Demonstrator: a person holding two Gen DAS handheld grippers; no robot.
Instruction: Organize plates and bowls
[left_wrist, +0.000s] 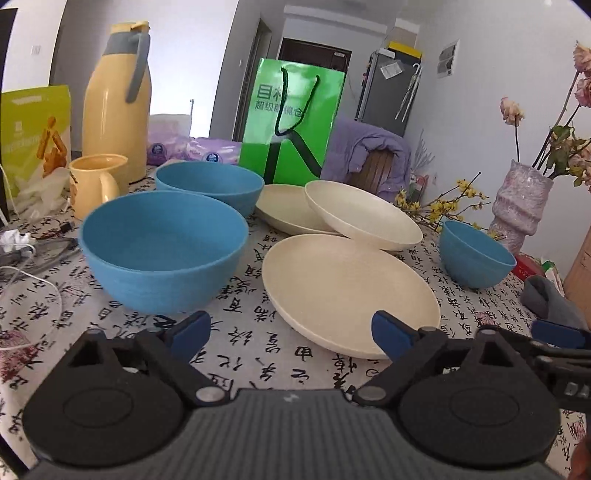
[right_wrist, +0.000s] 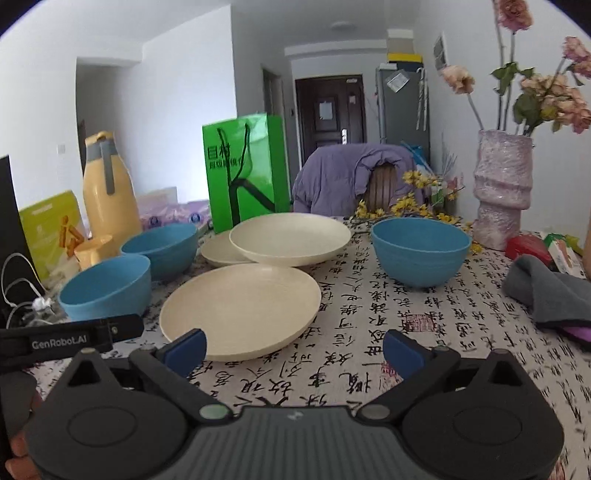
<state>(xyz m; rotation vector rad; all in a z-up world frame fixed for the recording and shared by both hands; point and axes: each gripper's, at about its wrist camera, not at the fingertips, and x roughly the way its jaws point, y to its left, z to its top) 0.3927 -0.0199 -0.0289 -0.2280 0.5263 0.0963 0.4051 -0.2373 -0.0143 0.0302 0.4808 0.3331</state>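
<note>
Three cream plates lie mid-table: a near plate (left_wrist: 347, 291) (right_wrist: 240, 310), a tilted plate (left_wrist: 364, 214) (right_wrist: 290, 236) resting on the near plate and on a far plate (left_wrist: 284, 208) (right_wrist: 218, 253). Three blue bowls stand upright: a near left bowl (left_wrist: 162, 251) (right_wrist: 107, 288), a far left bowl (left_wrist: 210, 188) (right_wrist: 160, 245) and a right bowl (left_wrist: 474, 254) (right_wrist: 419, 251). My left gripper (left_wrist: 291, 334) is open and empty at the near plate's front edge. My right gripper (right_wrist: 293, 350) is open and empty, just right of that plate's front edge.
A yellow thermos (left_wrist: 116, 103) and yellow mug (left_wrist: 96, 184) stand back left, with a green bag (left_wrist: 291, 122) behind the plates. A flower vase (right_wrist: 502, 192) stands back right. A grey cloth (right_wrist: 546, 291) lies right. Cables (left_wrist: 29, 266) lie left.
</note>
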